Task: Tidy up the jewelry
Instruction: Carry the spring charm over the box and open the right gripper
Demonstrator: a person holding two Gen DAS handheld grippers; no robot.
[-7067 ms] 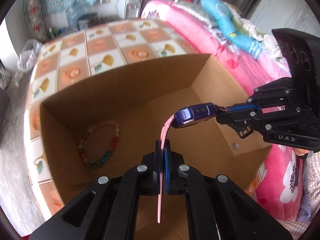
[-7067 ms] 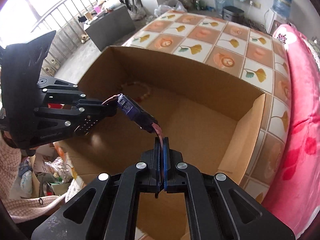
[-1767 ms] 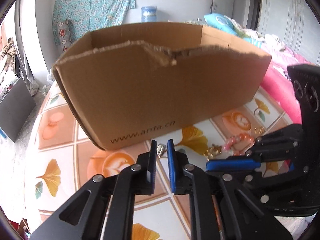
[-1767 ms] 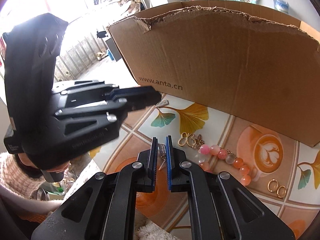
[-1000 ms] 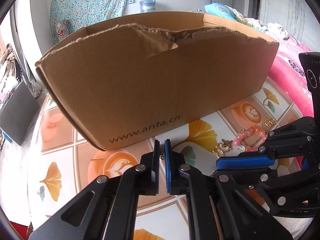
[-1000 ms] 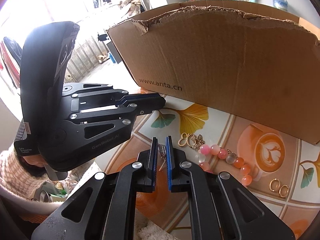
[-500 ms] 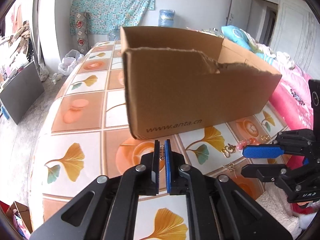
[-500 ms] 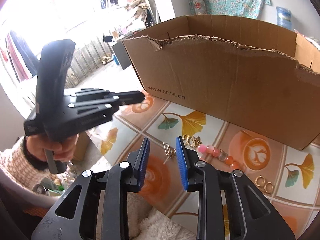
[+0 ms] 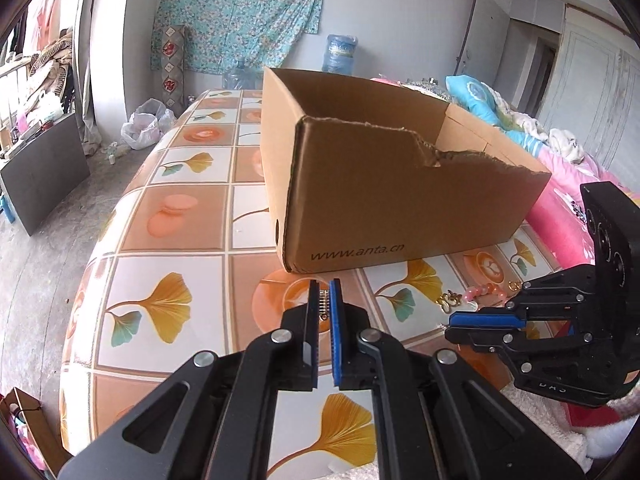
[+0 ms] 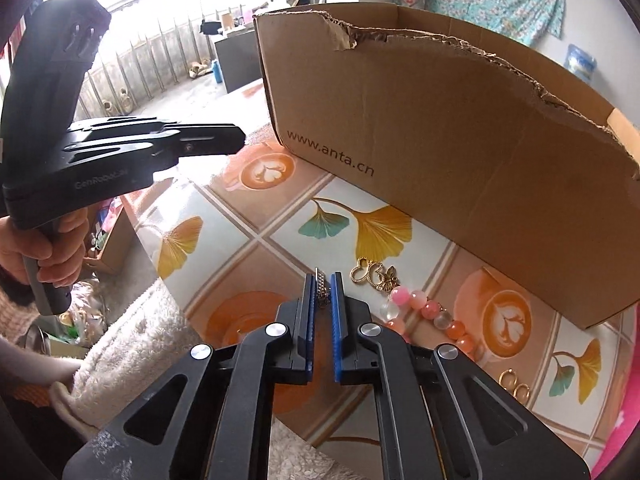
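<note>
My left gripper is shut on a small silver earring, held above the table in front of the cardboard box. My right gripper has closed its jaws around a second silver earring that lies on the table. A pink bead bracelet, a gold butterfly piece and two gold hoop earrings lie on the tablecloth to its right. The box stands just behind them. The left gripper also shows in the right wrist view.
The table has a ginkgo and coffee-cup patterned cloth. A white fluffy cloth hangs at the near table edge. A pink bed lies right of the table. The right gripper shows in the left wrist view.
My right gripper has narrowed from wide open to closed around the earring on the table. My left gripper has lifted and drawn back left with its earring.
</note>
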